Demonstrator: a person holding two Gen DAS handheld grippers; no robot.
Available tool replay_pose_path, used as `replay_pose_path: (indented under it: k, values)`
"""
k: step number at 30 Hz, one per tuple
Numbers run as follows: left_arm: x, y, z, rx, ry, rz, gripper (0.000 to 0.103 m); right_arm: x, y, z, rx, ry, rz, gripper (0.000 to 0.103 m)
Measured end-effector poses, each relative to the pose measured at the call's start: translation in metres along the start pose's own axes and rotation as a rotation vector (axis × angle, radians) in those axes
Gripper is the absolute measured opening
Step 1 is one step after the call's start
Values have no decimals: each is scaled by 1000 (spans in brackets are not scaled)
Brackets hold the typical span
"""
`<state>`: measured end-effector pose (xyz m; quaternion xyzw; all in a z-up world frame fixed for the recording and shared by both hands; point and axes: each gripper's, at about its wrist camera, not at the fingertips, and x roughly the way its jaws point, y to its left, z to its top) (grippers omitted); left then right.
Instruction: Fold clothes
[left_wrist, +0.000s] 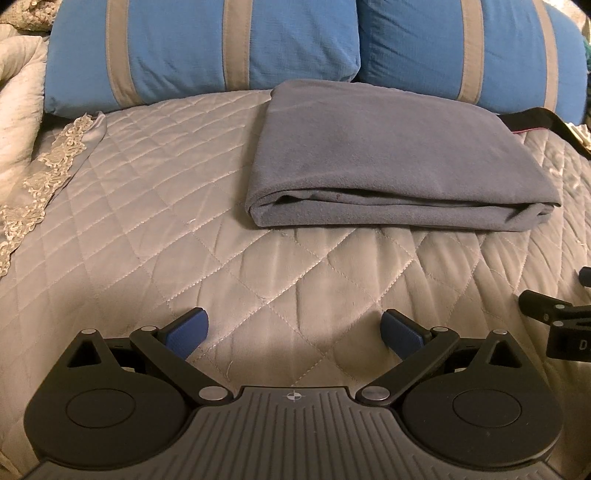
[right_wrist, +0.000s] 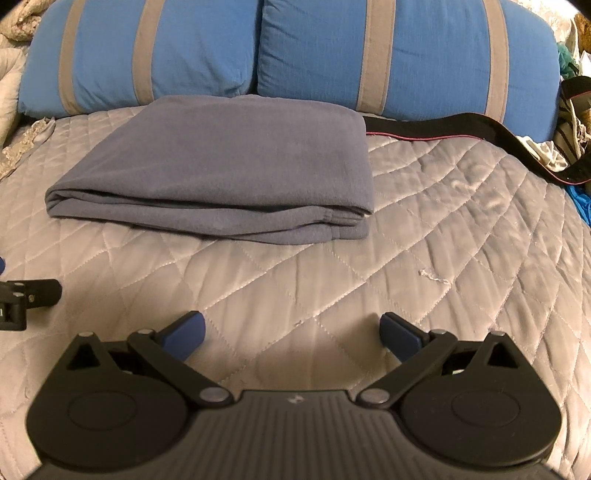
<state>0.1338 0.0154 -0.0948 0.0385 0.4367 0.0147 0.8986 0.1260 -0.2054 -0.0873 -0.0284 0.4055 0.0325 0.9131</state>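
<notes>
Lying at the far left of the bed, a lace-edged cover bunched against the quilted bedspread, and behind it two blue pillows with grey stripes stood along the head. Next came the left gripper, fingers spread wide and grasping nothing, hovering over bare quilt. Ahead of it and a little to its right lay the grey folded garment, a neat stack with its long axis running left to right and its layered fold edge facing both grippers. The right gripper, likewise released and empty, saw the stack ahead and to its left, so the garment sat between the two, neither clearly nearer. It seemed the fold was nearly or wholly done. Further right a black strap trailed from behind the stack toward a heap of clothes cut off at the frame edge, its pieces hard to make out
</notes>
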Motion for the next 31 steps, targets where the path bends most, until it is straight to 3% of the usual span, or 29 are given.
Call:
replay_pose_path:
  k: [31]
  values:
    - [1, 2, -2, -20, -17, -3, 102, -1, 2, -2, -6, -11, -1, 103]
